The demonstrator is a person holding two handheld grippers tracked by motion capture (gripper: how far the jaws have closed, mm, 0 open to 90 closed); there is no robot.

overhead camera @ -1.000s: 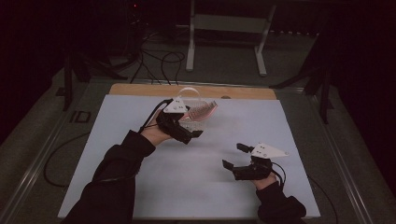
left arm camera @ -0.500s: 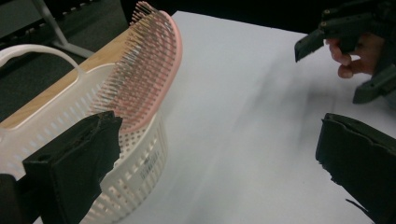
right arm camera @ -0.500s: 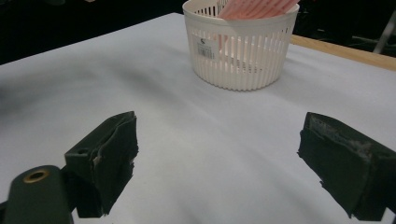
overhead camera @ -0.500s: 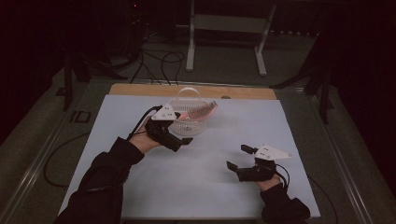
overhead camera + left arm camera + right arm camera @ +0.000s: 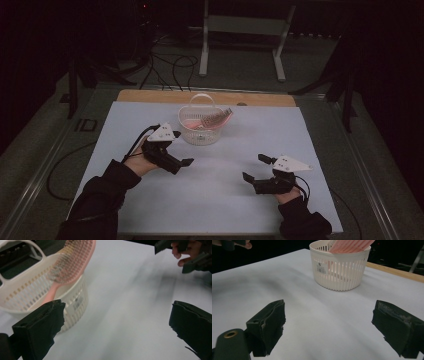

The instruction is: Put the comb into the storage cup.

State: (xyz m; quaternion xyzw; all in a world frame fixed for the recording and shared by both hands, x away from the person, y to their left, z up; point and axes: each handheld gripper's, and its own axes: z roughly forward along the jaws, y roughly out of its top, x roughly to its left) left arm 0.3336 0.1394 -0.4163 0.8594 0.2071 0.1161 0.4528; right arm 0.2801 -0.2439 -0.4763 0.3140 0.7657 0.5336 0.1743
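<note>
A white slotted basket [image 5: 201, 132] with a hoop handle stands at the back middle of the white table. A pink hairbrush [image 5: 216, 119] lies in it, bristle head sticking out over the rim. In the left gripper view the basket [image 5: 30, 297] and the brush [image 5: 72, 262] sit just beyond the left jaw. My left gripper [image 5: 182, 148] hovers to the left and in front of the basket, open and holding nothing [image 5: 117, 315]. My right gripper [image 5: 254, 168] rests near the front right, open too, looking at the basket [image 5: 340, 270] from afar [image 5: 328, 317].
A bare wooden strip [image 5: 150, 96] runs along the table's far edge. Behind it are a metal stand [image 5: 240, 30] and loose cables [image 5: 170, 65] on the floor. The other hand and its gripper [image 5: 185, 252] show at the top right of the left gripper view.
My left gripper has drawn back from the basket toward the front left, jaws apart, leaving the brush in the basket. The right gripper has slid slightly nearer the front edge.
</note>
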